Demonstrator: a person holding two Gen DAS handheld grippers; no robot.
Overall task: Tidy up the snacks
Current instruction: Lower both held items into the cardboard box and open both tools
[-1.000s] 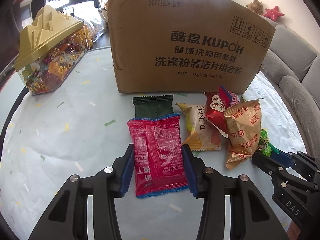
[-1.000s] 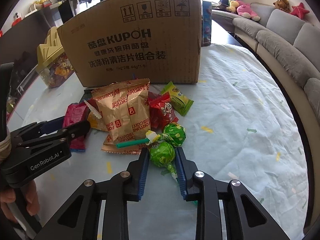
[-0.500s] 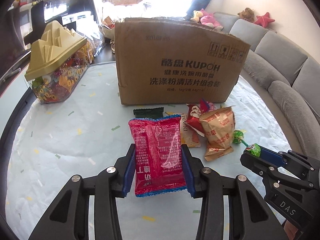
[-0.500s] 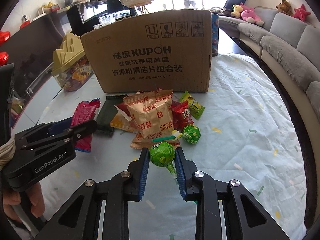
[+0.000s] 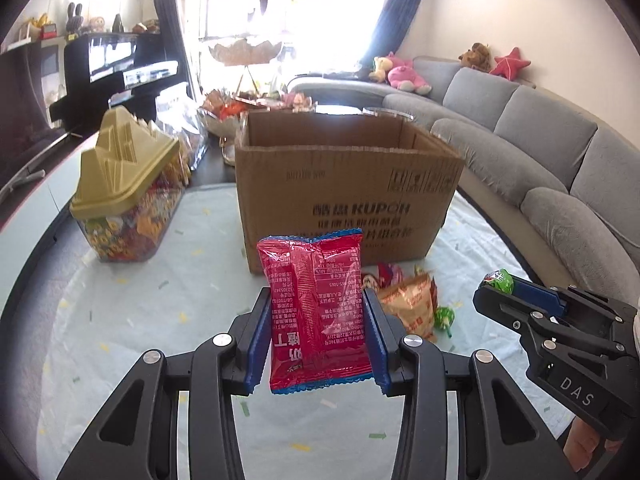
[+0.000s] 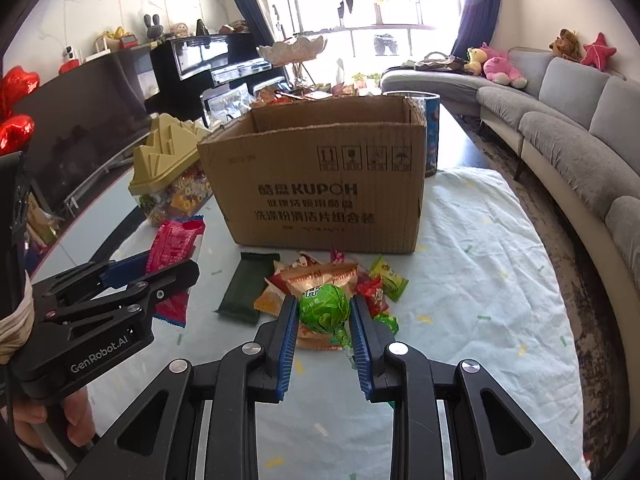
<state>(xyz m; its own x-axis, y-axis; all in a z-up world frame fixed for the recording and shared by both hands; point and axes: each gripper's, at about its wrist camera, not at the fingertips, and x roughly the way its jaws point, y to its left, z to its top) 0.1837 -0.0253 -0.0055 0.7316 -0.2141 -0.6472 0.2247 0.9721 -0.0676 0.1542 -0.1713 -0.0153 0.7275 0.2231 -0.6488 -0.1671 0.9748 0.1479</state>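
Note:
My left gripper (image 5: 316, 316) is shut on a red snack packet (image 5: 316, 300) and holds it in the air in front of the open cardboard box (image 5: 344, 192). My right gripper (image 6: 324, 316) is shut on a green lollipop (image 6: 325, 310), lifted above the snack pile (image 6: 332, 276) that lies before the box (image 6: 320, 176). In the right wrist view the left gripper (image 6: 168, 268) with the red packet (image 6: 174, 240) is at the left. In the left wrist view the right gripper (image 5: 496, 292) with the lollipop (image 5: 498, 282) is at the right.
A dark green bar (image 6: 248, 288) lies left of the pile. A candy jar with a gold lid (image 5: 128, 196) stands left of the box. A second green lollipop (image 5: 444, 316) lies on the white cloth (image 6: 480, 280). A grey sofa (image 5: 560, 168) runs along the right.
Both grippers have risen from the table with their items. The red packet and the green lollipop left the cloth, and the box opening has come into view.

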